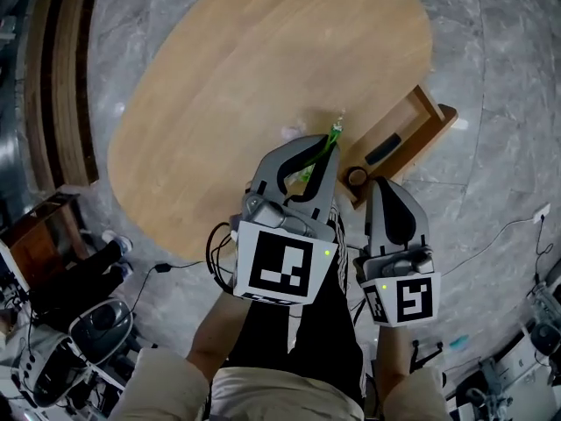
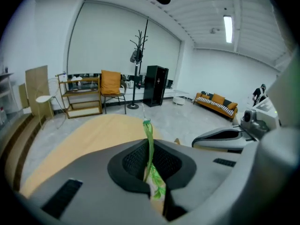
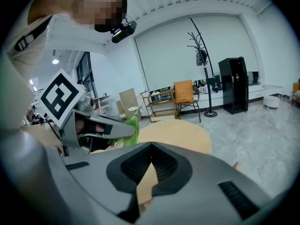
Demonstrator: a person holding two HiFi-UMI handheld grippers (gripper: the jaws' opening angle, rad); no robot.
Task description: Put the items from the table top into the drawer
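Pinching a green packet [image 2: 148, 128], left gripper [image 2: 149, 141] fingers; right gripper [image 3: 151, 144] fingers clenched, empty.

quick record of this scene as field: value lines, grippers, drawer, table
left gripper: shut on a green packet, held over the table near the drawer
right gripper: shut, nothing between the jaws
drawer: open at the table's edge, a dark item inside
table: oval, wooden
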